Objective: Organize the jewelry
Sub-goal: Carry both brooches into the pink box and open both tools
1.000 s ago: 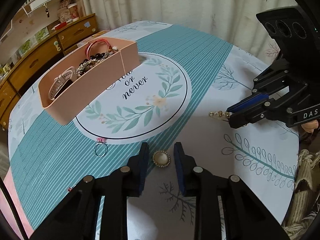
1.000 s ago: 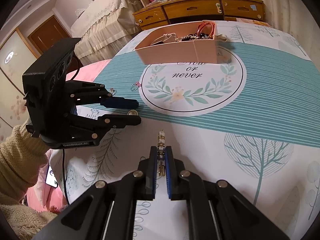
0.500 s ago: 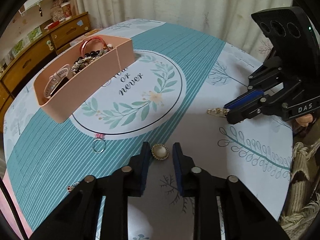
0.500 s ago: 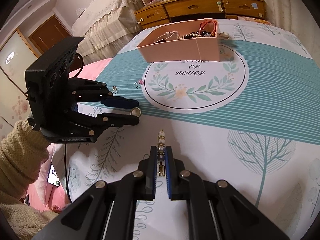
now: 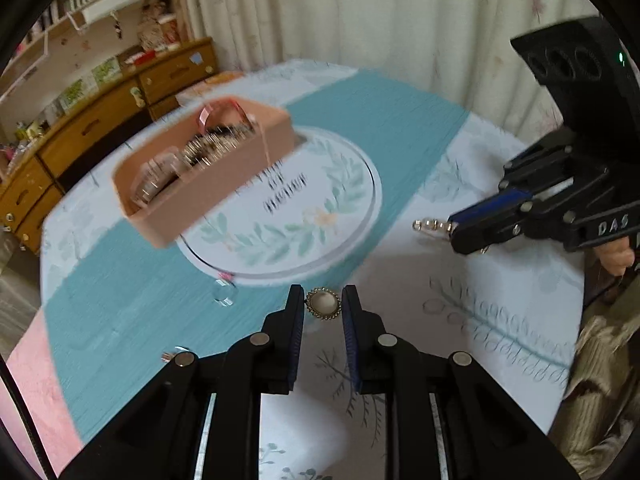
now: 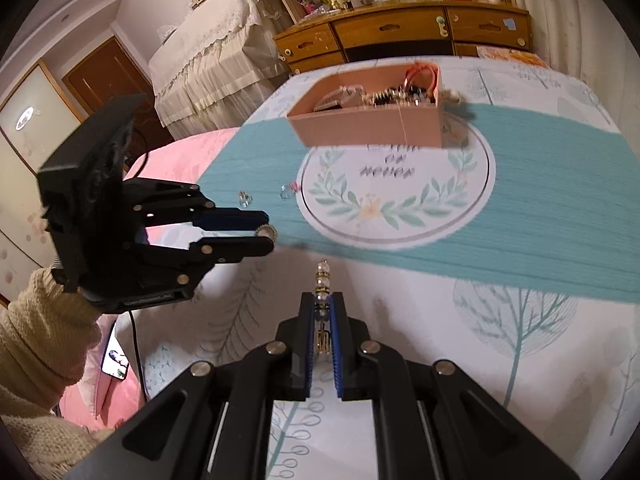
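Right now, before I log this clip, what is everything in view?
tray: one, pink, far side of the tablecloth, filled with jewelry
small rings: two, silvery, loose on the teal stripe
tablecloth: one, teal and white, under everything
dresser: one, wooden, behind
pearl brooch: one, gold-rimmed, lifted
beaded earring: one, pearl and gold, lifted
left gripper: black, jaws on the pearl brooch
right gripper: black, jaws on the beaded earring

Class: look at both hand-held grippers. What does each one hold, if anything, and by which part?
The left hand-held gripper pinches the round pearl brooch by its opposite edges. The right hand-held gripper clamps the beaded earring at its lower end.
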`<action>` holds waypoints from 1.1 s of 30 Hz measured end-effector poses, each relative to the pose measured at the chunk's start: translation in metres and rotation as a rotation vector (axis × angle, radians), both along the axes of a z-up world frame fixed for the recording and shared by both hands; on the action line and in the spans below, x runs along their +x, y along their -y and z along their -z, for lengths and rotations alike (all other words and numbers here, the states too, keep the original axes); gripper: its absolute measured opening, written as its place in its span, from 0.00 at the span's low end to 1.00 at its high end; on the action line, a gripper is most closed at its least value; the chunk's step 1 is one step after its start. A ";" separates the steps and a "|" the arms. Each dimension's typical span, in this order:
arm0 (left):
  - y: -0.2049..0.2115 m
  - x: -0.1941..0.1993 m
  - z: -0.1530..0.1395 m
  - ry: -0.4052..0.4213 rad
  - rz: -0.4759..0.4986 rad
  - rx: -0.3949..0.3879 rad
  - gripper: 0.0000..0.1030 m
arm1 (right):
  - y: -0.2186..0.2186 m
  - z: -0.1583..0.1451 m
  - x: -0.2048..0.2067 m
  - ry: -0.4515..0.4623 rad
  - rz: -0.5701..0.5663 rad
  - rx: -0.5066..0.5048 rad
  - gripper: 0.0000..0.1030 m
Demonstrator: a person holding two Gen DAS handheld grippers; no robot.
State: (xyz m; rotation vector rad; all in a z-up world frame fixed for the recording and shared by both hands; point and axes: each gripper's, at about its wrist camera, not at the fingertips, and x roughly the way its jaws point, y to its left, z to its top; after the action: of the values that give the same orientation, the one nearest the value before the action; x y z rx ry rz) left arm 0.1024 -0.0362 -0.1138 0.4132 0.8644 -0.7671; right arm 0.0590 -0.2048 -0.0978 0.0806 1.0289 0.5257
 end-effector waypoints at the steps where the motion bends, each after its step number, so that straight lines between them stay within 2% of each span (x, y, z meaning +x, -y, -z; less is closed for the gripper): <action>1: -0.001 0.004 -0.011 0.012 -0.022 -0.004 0.16 | 0.000 -0.009 0.004 0.013 -0.001 0.001 0.07; 6: -0.004 0.033 -0.060 0.051 -0.169 -0.021 0.16 | -0.001 -0.052 0.034 0.080 0.023 0.002 0.07; 10: -0.004 0.062 -0.095 0.083 -0.286 -0.045 0.16 | -0.002 -0.093 0.076 0.128 0.067 0.022 0.07; 13: -0.005 0.088 -0.112 0.108 -0.380 -0.030 0.16 | -0.003 -0.111 0.108 0.131 0.107 0.057 0.07; 16: -0.007 0.122 -0.122 0.103 -0.483 -0.028 0.16 | -0.006 -0.117 0.142 0.121 0.147 0.072 0.07; 19: -0.008 0.151 -0.115 0.050 -0.528 -0.040 0.16 | -0.011 -0.108 0.174 0.082 0.176 0.073 0.07; 23: -0.007 0.189 -0.087 -0.053 -0.572 -0.036 0.16 | -0.019 -0.076 0.218 -0.021 0.203 0.071 0.07; 27: -0.002 0.214 -0.058 -0.105 -0.602 -0.013 0.16 | -0.029 -0.043 0.249 -0.090 0.226 0.038 0.08; 30: -0.001 0.227 -0.042 -0.141 -0.630 -0.021 0.16 | -0.031 -0.026 0.266 -0.149 0.247 0.073 0.08; 33: 0.003 0.235 -0.032 -0.145 -0.644 -0.028 0.17 | -0.033 -0.013 0.277 -0.182 0.253 0.091 0.08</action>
State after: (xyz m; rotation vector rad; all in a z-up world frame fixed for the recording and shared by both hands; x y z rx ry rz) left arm 0.3372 -0.0389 -0.0818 0.0385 1.0449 -0.2126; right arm 0.3361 -0.1719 -0.0850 0.3395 1.1524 0.3381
